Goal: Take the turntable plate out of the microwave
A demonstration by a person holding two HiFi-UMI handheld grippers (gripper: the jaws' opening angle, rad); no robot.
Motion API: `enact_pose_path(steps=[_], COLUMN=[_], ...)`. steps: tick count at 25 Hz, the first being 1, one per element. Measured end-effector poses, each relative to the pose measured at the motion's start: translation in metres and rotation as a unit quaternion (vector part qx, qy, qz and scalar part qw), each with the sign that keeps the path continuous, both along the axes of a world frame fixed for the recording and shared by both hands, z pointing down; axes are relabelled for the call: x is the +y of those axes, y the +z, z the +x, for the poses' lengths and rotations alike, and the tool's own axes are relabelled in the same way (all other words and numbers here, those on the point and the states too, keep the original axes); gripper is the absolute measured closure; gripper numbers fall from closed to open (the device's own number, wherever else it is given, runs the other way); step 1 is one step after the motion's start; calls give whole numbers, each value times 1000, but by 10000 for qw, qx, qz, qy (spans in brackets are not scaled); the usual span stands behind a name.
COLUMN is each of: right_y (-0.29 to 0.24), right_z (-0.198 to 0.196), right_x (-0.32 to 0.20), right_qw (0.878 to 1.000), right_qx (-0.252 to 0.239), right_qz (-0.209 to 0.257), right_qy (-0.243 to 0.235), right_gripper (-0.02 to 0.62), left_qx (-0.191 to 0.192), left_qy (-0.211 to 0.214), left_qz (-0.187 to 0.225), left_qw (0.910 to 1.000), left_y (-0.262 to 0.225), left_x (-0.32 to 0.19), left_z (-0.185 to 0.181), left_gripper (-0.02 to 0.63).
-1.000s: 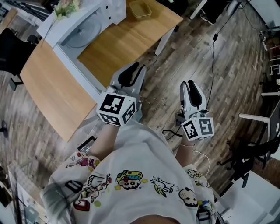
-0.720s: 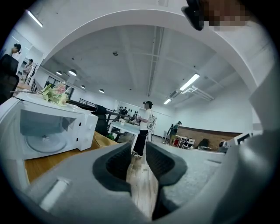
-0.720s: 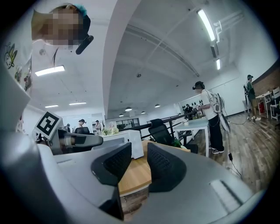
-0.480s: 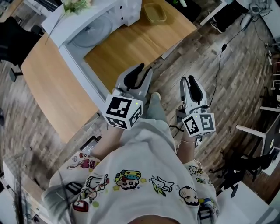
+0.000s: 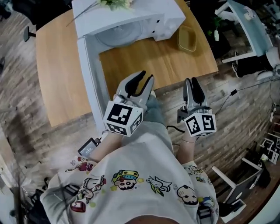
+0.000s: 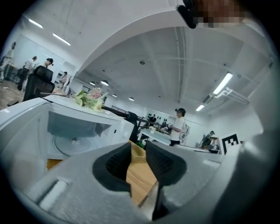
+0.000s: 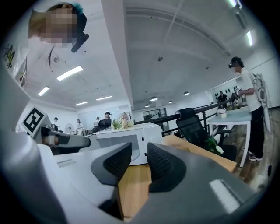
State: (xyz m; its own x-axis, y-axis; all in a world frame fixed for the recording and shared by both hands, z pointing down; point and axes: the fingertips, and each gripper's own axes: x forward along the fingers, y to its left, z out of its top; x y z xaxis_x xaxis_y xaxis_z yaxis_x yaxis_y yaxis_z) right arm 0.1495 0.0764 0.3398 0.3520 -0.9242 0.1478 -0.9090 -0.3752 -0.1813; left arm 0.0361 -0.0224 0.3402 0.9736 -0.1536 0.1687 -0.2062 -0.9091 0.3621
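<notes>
A white microwave (image 5: 131,17) stands on the wooden table (image 5: 61,74) with its door (image 5: 89,74) swung open toward me. The round glass turntable plate (image 5: 120,34) lies inside the cavity and also shows as the turntable plate (image 6: 72,144) in the left gripper view. My left gripper (image 5: 141,81) hovers over the table's near edge in front of the opening, well short of the plate. Its jaws have just been opening and nothing is between them. My right gripper (image 5: 191,83) is beside it to the right at the table edge, open and empty.
A shallow tan dish (image 5: 187,38) sits on the table right of the microwave. Flowers (image 5: 116,3) lie on the microwave's top. A white desk (image 5: 245,26) stands at the far right. A small black device (image 5: 87,148) lies on the wood floor near my left side.
Both grippers have moved from over the floor up to the table's near edge, closer to the open microwave. The left jaws stand wider apart than a second ago.
</notes>
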Motion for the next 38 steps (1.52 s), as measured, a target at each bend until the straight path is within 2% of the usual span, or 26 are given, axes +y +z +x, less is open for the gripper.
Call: enact_pose_path(steps=[4, 7, 10, 14, 22, 28, 32, 38], right_y=[-3, -9, -11, -8, 6, 13, 12, 12], right_z=[31, 44, 51, 58, 56, 51, 46, 42], right_x=[-48, -81, -101, -133, -164, -177, -186, -202], right_qw=[9972, 9907, 9840, 9680, 9407, 9309, 9294, 9306], right_qx=[25, 72, 59, -4, -150, -263, -326, -390], right_qz=[-51, -21, 30, 81, 45, -2, -7, -20], right_qy=[-752, -1357, -1778, -2510, -3388, -3645, -3677, -3639], right_gripper=[486, 486, 486, 486, 486, 486, 486, 486], left_qx=[-60, -96, -134, -166, -288, -421, -461, -510], left_qy=[-923, -1661, -2117, -2758, -3500, -3801, -3832, -3699], left_qz=[66, 135, 155, 175, 214, 69, 42, 5], left_qw=[9957, 9860, 9771, 9609, 9361, 9240, 9225, 9277], left_y=[0, -2, -2, -1, 2, 12, 11, 15], left_x=[-44, -73, -88, -103, -117, -122, -131, -152], left_z=[8, 6, 6, 10, 11, -2, -8, -5], left_gripper=[509, 509, 509, 509, 509, 509, 509, 509])
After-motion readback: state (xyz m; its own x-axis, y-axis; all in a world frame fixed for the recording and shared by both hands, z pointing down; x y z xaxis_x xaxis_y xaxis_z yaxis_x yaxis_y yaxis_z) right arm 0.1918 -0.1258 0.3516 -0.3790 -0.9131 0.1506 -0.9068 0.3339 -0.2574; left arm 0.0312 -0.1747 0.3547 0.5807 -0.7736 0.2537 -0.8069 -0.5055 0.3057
